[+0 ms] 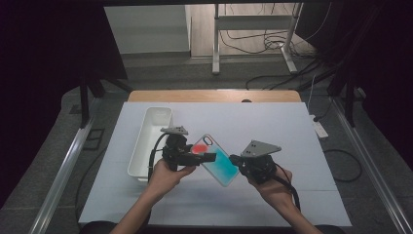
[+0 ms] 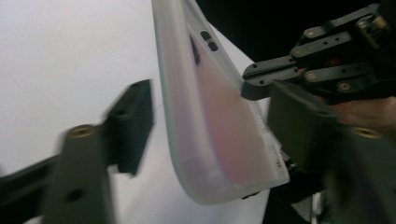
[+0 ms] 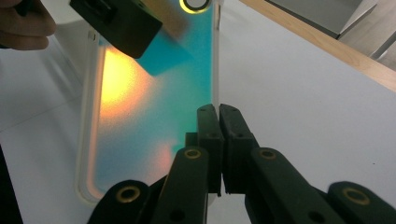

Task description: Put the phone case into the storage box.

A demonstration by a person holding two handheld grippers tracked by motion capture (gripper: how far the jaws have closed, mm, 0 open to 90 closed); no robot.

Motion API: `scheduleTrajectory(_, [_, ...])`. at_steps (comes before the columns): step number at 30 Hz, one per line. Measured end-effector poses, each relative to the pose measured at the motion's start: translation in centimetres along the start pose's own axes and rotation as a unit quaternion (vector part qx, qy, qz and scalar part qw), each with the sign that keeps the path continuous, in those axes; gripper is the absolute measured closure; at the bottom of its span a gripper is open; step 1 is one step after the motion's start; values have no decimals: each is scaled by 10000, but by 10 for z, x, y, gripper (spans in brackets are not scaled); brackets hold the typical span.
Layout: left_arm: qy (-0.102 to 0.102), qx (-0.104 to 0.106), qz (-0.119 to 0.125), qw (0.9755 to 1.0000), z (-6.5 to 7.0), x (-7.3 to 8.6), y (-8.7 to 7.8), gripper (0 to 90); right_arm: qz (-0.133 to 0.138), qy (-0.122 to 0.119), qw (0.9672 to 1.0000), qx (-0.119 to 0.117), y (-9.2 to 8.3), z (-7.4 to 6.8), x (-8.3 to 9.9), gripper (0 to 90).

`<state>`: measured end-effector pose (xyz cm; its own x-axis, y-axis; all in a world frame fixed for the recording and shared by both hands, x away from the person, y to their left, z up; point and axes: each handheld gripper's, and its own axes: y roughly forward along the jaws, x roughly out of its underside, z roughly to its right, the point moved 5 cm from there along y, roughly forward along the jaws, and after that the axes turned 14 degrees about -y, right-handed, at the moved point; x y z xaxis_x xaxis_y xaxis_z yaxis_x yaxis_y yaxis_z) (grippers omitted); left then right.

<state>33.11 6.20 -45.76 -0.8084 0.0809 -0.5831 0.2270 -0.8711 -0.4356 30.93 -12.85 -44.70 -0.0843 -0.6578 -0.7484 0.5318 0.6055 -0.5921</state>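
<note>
Two claws meet on one phone case [image 1: 216,160], which I hold up off the white surface [image 1: 272,131], tilted, between my hands. My right claw [image 1: 235,161] has its jaws pressed together on the case's long edge near the lower right end; in the right gripper view the two black jaws [image 3: 219,135] stand flat against each other with the thin rim of the case [image 3: 154,93] pinched between them. My left claw [image 1: 207,157] sits at the upper left end of the case, by the camera cut-out and the red-orange patch. In the left gripper view the case [image 2: 219,121] passes edge-on between the jaws; the jaw on the view's right lies against or just beside the case, while the one on the view's left stands apart from it, with white surface visible in the gap. So the left claw is part-way in, not yet clamped. The case's back fades from red-orange to teal, with a clear rim. White tray [image 1: 148,139] lies on the surface just beyond my left hand [image 1: 165,176], long side running away from me.
</note>
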Motion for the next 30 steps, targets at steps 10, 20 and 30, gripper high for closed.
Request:
scheduleTrajectory(10, [-338,364,-157,9986,0,2,1,690,40,-57,10000,33,0,-2,-1,877])
scheduleTrajectory(20, [-771,531,-137,9955,-3,3,2,803,54,-79,9999,57,3,-2,-1,875])
scheduleTrajectory(30, [-1006,498,8,9937,-3,3,2,860,110,31,9999,30,7,-2,0,810])
